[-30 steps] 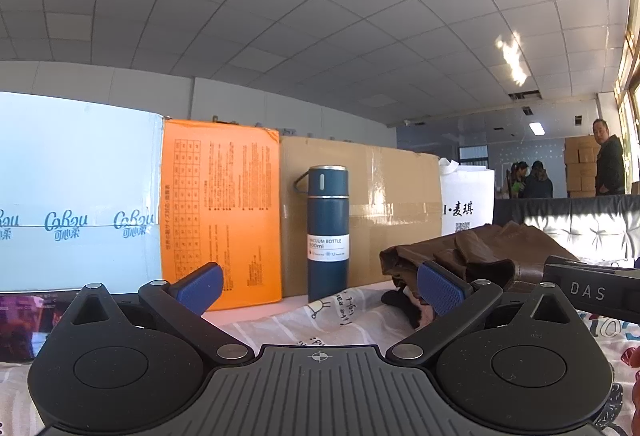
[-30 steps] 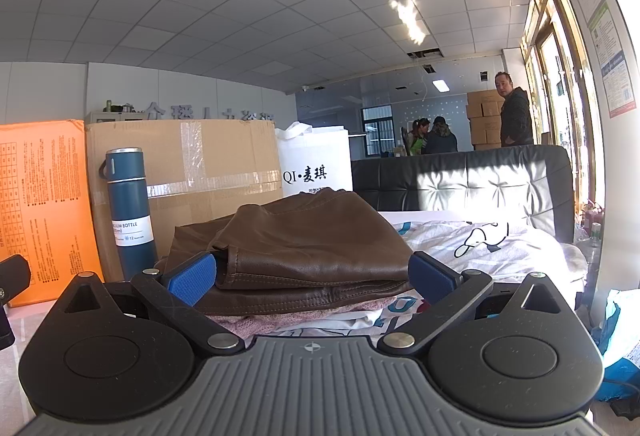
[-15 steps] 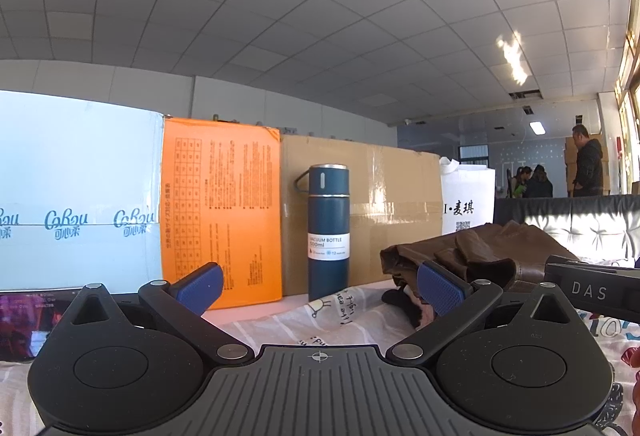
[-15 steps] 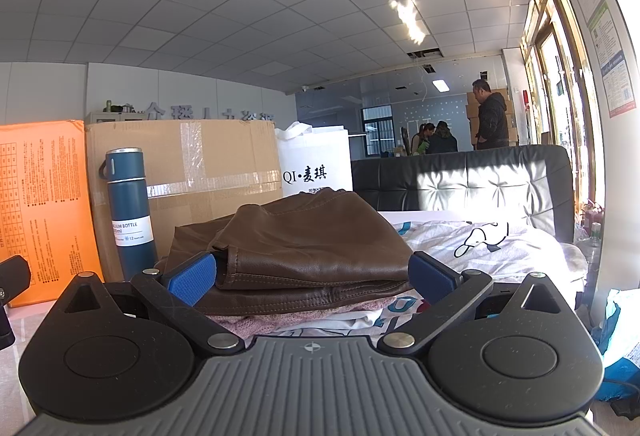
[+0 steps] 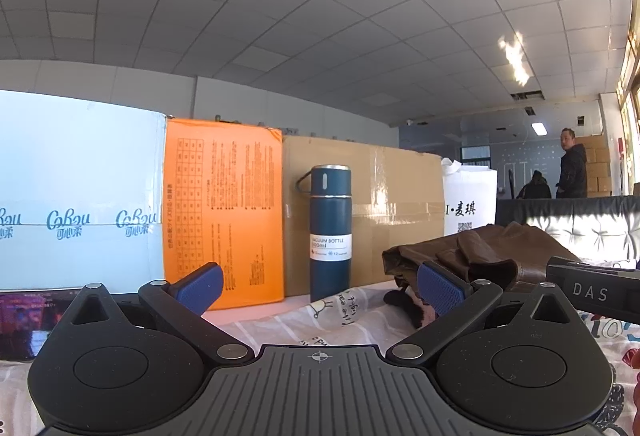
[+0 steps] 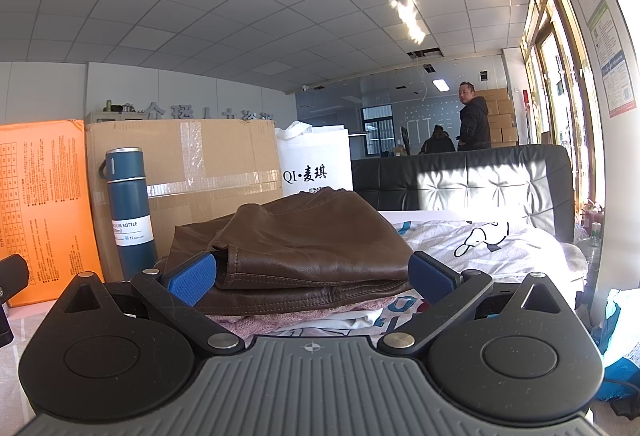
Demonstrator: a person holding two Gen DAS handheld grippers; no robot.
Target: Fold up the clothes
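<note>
The brown leather garment [image 6: 304, 248] is lying folded on top of a small stack, resting on a pink knit piece [image 6: 256, 320] and a white printed garment [image 6: 336, 324], all on the printed bed sheet [image 6: 480, 240]. From your right wrist view the stack is sitting directly ahead, between the two blue pads. Your right gripper [image 6: 312, 276] is standing with its fingers spread wide apart and holding nothing; whether the pads [image 6: 192, 278] are touching the leather edges I cannot tell.

From your left wrist view the same brown garment [image 5: 488, 256] is lying to the right, behind the right-hand pad. Your left gripper [image 5: 320, 286] is likewise standing wide open with nothing between its fingers, pointing low over the sheet [image 5: 312, 320] toward the blue vacuum bottle [image 5: 330, 232]. The body of your other gripper, marked DAS [image 5: 596, 292], is showing at the right edge of that view.

The bottle is standing upright, just in front of a taped cardboard box [image 5: 396, 212]. An orange box [image 5: 224, 208] is standing beside the cardboard on the left, with a pale blue carton [image 5: 76, 192] further left. A white bag with black lettering [image 6: 316, 164] is standing behind the stack, and a black tufted sofa back [image 6: 480, 180] is running behind the sheet. Two people [image 6: 474, 122] are visible in the far background.
</note>
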